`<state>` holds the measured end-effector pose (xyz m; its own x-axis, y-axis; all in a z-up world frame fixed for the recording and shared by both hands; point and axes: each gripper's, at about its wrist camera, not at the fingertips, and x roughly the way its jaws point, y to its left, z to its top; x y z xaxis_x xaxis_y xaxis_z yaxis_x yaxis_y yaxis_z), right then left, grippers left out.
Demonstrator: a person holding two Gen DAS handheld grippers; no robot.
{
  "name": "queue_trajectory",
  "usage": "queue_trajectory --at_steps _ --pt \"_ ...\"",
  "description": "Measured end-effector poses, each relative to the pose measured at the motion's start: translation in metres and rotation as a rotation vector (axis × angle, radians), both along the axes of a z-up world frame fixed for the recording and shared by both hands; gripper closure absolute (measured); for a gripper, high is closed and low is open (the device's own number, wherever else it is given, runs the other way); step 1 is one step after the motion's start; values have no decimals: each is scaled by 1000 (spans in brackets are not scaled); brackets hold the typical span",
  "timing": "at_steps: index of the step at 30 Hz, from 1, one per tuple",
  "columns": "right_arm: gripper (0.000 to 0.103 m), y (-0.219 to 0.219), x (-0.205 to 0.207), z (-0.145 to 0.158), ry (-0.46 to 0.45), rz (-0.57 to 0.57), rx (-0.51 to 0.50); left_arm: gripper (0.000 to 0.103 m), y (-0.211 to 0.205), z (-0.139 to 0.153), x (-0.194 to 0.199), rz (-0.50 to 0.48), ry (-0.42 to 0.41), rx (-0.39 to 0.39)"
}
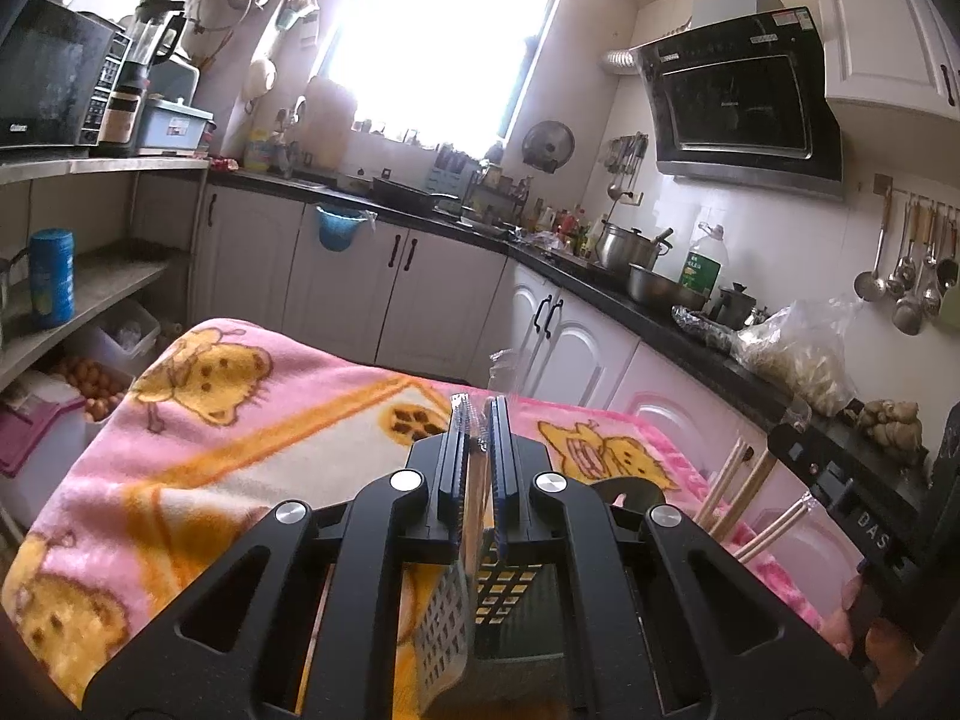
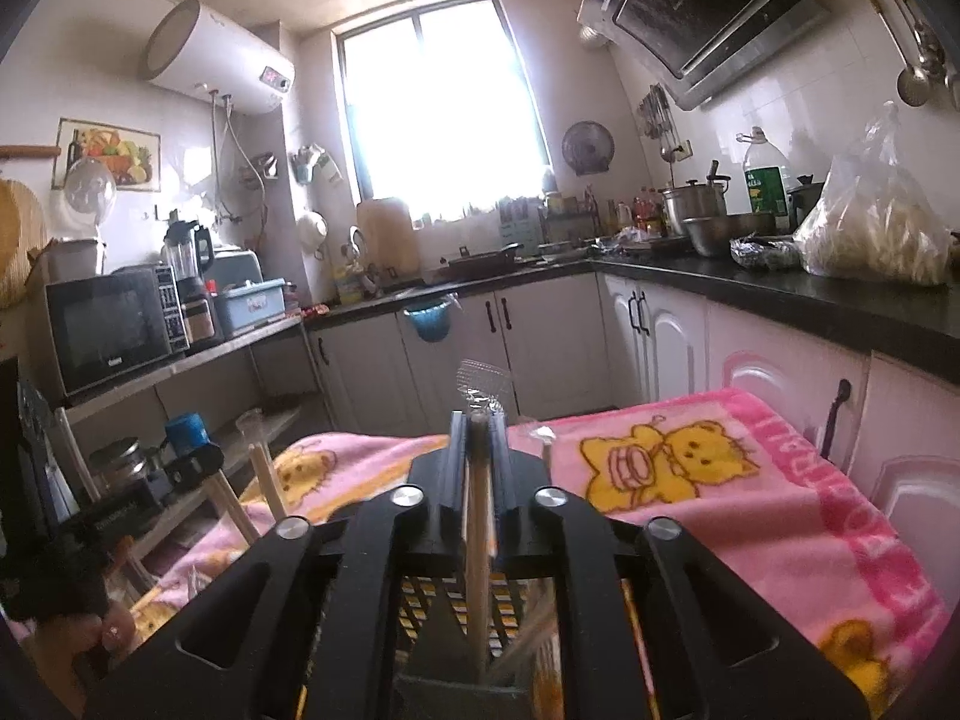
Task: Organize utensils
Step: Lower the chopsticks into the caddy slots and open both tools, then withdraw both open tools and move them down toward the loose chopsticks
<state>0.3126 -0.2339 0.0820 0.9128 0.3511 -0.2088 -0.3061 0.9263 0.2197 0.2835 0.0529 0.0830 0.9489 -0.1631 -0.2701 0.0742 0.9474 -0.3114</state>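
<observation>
**Both hands full over the pink blanket**

Left hand-held gripper (image 1: 479, 420): fingers pinched nearly together w/ a thin wrapped stick-type utensil (image 1: 474, 516) clamped between them. Clear wrapper end pokes out past the tips, and the shaft runs back down btwn the fingers toward me. Can't tell exactly what utensil it is, maybe chopsticks in a sleeve. Right under it there's a metal perforated holder (image 1: 444, 630) and a dark slotted basket (image 1: 507, 594) sitting just beside each other on the blanket (image 1: 252, 432).

Right hand-held gripper (image 2: 479, 420): also narrow, shut on a wooden chopstick (image 2: 477, 540) that stands about upright, its lower end going down into the dark basket (image 2: 432, 600) below. Crinkly clear wrapper (image 2: 483, 384) sticks up above the fingertips.

More chopsticks (image 1: 738, 486) lean off to the right in the left cam view, near my other gripper's black body (image 1: 852, 480). In the right cam I see a couple more chopsticks (image 2: 264, 480) leaning at left, near the blanket edge.

Everything's on a table covered by that pink blanket (image 2: 750, 480) w/ yellow cartoon bears. Background: white cabinets (image 1: 420, 276), black counter (image 2: 810, 294) w/ pots and a big plastic bag (image 2: 870, 228), microwave (image 2: 114, 330) on the shelf at left, bright window (image 2: 438, 108).
</observation>
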Motion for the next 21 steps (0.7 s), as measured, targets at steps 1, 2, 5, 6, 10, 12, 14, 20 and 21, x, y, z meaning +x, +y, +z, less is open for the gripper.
queue_trajectory --at_steps 1,2,5,6,10,12,14,20,21 --pt "85 -2 -2 -1 4 2 1 101 0 0 0 0 2 0" --pt "83 -2 -5 -1 4 -2 -4 99 1 -1 -1 3 5 1" --pt "78 -3 -14 -1 6 5 -23 94 2 -2 -5 6 20 -3" --pt "76 -4 -16 -2 10 8 -25 93 3 -3 -6 7 24 -4" --pt "70 -6 -25 -3 22 6 -30 87 4 -6 -12 9 39 -8" --pt "67 -8 -29 -3 29 7 -30 83 4 -8 -15 12 44 -6" --pt "65 -9 -33 -3 37 7 -26 79 4 -8 -18 14 51 -7" --pt "59 -17 -43 -5 60 10 -25 60 7 -10 -29 12 57 -20" --pt "59 -18 -45 -5 67 11 -23 54 7 -10 -31 12 60 -20"
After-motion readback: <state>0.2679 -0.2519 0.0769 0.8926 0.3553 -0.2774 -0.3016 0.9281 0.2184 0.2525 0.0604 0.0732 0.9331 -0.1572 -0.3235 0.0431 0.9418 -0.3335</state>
